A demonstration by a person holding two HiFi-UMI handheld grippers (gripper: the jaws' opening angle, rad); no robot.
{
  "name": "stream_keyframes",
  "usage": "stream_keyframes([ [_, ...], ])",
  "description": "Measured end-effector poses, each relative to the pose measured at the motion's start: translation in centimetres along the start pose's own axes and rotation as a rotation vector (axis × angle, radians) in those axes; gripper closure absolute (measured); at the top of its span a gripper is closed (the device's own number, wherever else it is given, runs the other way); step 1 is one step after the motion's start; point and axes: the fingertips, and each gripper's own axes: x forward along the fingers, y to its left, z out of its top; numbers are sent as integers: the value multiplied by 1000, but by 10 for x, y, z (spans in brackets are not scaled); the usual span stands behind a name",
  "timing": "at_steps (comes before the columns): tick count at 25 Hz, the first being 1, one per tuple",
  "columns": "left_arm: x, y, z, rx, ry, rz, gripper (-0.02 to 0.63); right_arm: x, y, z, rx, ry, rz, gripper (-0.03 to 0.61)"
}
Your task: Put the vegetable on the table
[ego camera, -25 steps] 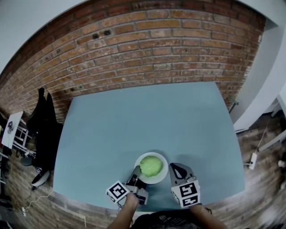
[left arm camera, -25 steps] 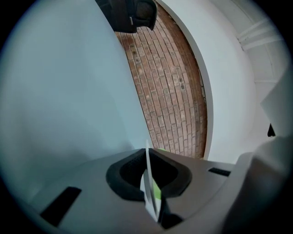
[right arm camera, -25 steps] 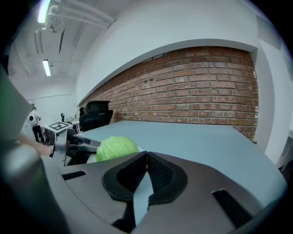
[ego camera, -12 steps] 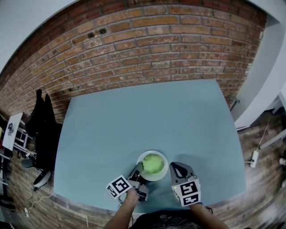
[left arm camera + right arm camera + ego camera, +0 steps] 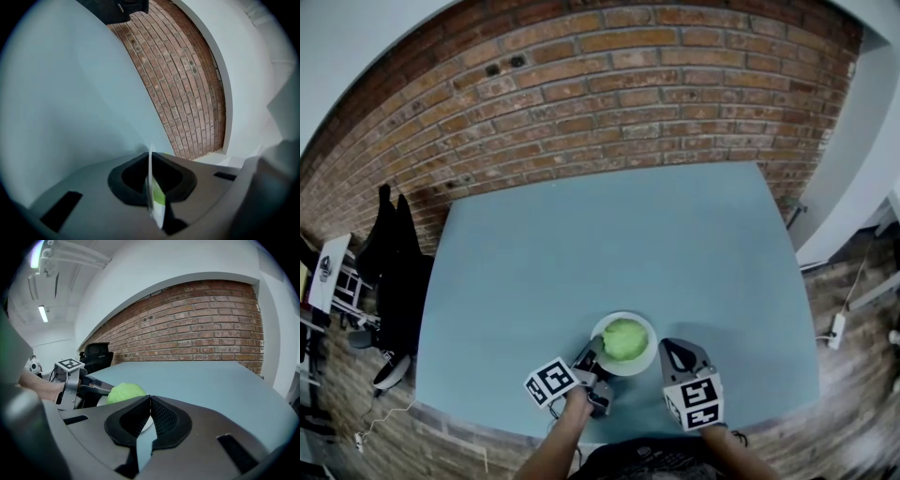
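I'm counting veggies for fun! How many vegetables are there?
1. The green cabbage sits on the white plate, near the person's edge of the blue table. No other vegetable shows.

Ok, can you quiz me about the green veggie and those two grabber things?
1. True or false: the green vegetable lies on the white plate.
2. Which gripper pinches the plate's rim? A) left gripper B) right gripper C) neither
3. Fill in: the wall behind the table is made of ____.

Key: 1 true; 2 A; 3 brick.
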Motion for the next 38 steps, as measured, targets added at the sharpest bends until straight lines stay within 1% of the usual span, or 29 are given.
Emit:
stream_keyframes([
  [2,0,2,-1,0,7,17,595,0,2,-2,-1,7,5,572],
  [5,-1,3,-2,-18,6,19,595,1,6,-2,-2,7,15,572],
  [7,-1,4,-2,-11,8,33,595,2,7,-3,-3,4,19,572],
  [14,-1,9,-1,75,51,116,594,6,8,-14,0,30,27,572],
  [18,-1,11,-2,132,73,166,588,8,8,-13,6,30,31,572],
  [27,-2,20,-4,234,129,272,572,13,11,-17,6,42,46,572],
  [29,-2,21,-4,267,143,296,569,13,10,-19,9,48,47,572],
  [33,-4,27,-5,361,183,361,561,14,11,-20,5,41,53,572],
  [35,-5,27,-3,427,186,398,561,13,12,-20,5,49,53,572],
  [38,-8,22,5,554,168,463,561,12,13,-21,7,56,52,572],
])
